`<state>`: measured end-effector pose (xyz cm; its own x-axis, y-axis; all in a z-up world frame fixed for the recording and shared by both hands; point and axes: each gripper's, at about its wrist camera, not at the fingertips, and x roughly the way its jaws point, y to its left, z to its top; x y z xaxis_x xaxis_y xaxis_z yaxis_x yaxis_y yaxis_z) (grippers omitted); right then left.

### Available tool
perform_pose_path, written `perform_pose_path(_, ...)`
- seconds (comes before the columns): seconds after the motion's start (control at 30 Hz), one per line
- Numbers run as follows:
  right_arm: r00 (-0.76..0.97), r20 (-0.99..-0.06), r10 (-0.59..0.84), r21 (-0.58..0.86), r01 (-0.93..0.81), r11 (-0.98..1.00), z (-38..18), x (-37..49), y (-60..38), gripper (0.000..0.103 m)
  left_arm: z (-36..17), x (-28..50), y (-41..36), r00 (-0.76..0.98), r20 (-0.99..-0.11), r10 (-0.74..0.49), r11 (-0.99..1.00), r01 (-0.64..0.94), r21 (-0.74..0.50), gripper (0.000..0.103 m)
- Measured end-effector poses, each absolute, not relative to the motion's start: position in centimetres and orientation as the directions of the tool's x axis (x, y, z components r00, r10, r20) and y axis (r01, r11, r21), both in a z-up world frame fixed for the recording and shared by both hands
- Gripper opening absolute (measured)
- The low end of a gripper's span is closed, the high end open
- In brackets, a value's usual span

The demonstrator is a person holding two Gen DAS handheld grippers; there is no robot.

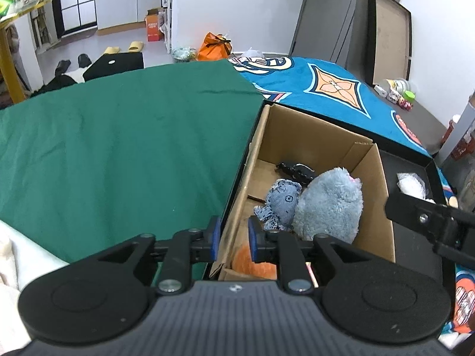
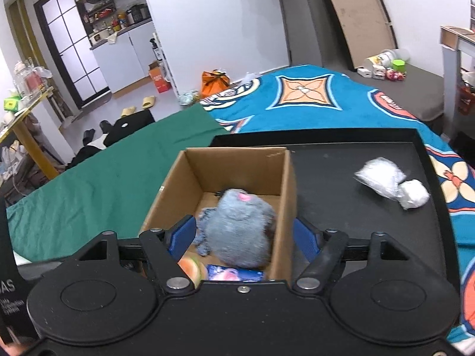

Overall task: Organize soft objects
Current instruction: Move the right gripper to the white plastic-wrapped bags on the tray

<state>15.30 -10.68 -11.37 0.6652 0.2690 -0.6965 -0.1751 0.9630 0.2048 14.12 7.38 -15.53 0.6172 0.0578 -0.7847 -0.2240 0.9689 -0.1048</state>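
Grey plush toy sits inside the cardboard box; your right gripper hangs spread above it, left gripper narrowly parted, empty.

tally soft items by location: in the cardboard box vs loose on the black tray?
In the brown cardboard box: 4 visible (fluffy grey plush, small blue denim doll, orange round plush, blue-pink soft item).
On the black tray: 1 (white plastic-wrapped bundle).
Total: 5, plus one unidentified black item in the box.
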Motion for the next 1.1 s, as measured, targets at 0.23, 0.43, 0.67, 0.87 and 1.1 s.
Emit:
perform_pose_path(0.23, 0.669, -0.701, 0.246, 0.197, -0.150, 0.969, -11.6, 14.9, -12.5, 0.072, -15.4, 14.2, 7.1, 0.607, -0.792, 0.070, 0.970, -0.226, -0.087, 0.020)
perform_pose_path(0.43, 0.675, -0.698, 0.237, 0.197, -0.137, 0.971, -11.8, 14.9, -13.9, 0.072, -15.4, 14.5, 6.3, 0.600, -0.794, 0.097, 0.973, -0.224, -0.050, 0.024)
perform_pose_path(0.67, 0.676, -0.703, 0.221, 0.211, -0.099, 0.973, -12.5, 15.1, -16.1, 0.074, -15.4, 14.6, 5.2, 0.593, -0.794, 0.137, 0.975, -0.220, 0.004, 0.036)
perform_pose_path(0.87, 0.679, -0.706, 0.203, 0.216, -0.067, 0.974, -13.4, 15.4, -18.2, 0.077, -15.4, 14.8, 4.2, 0.585, -0.794, 0.168, 0.976, -0.211, 0.052, 0.044)
perform_pose_path(1.1, 0.677, -0.712, 0.187, 0.212, -0.047, 0.976, -14.5, 16.4, -20.8, 0.077, -15.6, 15.3, 3.0, 0.573, -0.793, 0.204, 0.974, -0.201, 0.105, 0.052)
